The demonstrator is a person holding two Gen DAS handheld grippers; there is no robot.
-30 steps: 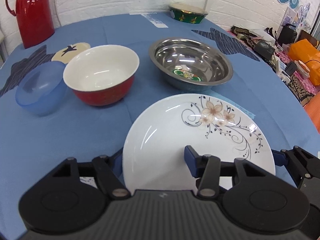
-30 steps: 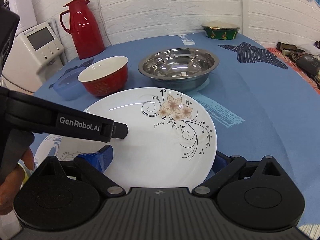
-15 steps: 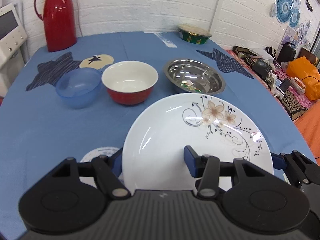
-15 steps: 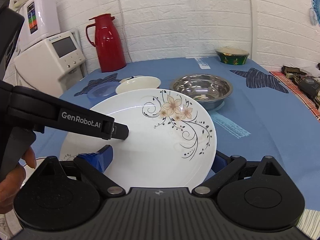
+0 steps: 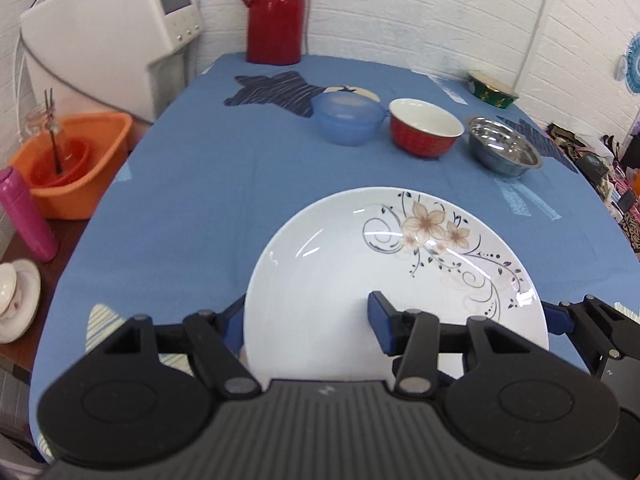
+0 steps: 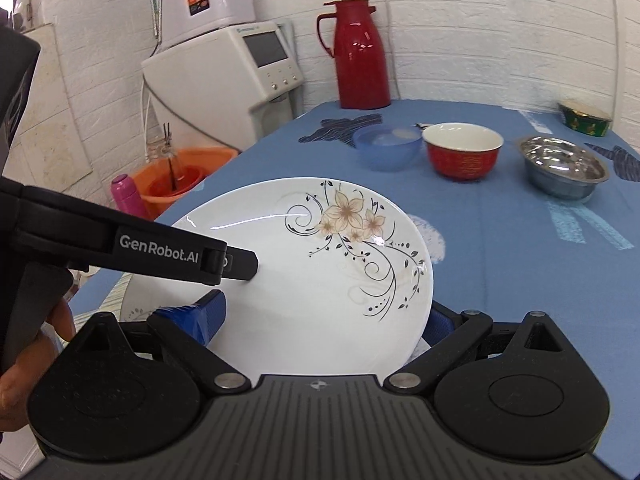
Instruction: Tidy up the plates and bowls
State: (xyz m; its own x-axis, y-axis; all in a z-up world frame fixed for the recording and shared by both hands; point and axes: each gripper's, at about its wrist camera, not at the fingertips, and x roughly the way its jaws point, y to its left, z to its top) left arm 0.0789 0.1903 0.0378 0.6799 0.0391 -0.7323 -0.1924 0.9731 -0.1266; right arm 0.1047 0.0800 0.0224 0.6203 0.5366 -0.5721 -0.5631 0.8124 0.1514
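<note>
Plate (image 5: 352, 276) is held off the table (image 5: 200, 184), tilted, floral print toward its far right. Both grippers are on it.

Left gripper (image 5: 308, 326): jaws closed on the plate's near-left rim. One blue pad (image 5: 380, 326) lies on the upper face; the other sits under the rim at left, mostly hidden. In the right wrist view its upper finger, marked "GenRobot.AI", crosses the plate's left side, and part of a hand (image 6: 24, 364) grips its handle at the left edge.

Right gripper (image 6: 320, 320): jaws closed on the plate's near-right rim, left pad (image 6: 196, 316) above the face and right pad under the rim. In the left wrist view only a blue tip and black linkage show at the plate's right edge.

A second plate (image 6: 136, 308) lies on the table below the held one, only its patterned edge visible.

Far side of table, in a row left to right: blue bowl (image 5: 348, 122), red bowl (image 5: 424, 128) with white inside, steel bowl (image 5: 502, 152). Blue and red are just beside each other; steel stands apart from red. A green bowl (image 5: 492, 90) sits further back near the wall. Red flask (image 5: 274, 12) stands upright at the far table edge.

Off the table at left: orange tub (image 5: 72, 164) holding a red bowl and a jar, pink bottle (image 5: 24, 216) upright beside it, white cup on saucer (image 5: 16, 300), white appliance (image 5: 108, 36) against the wall.
</note>
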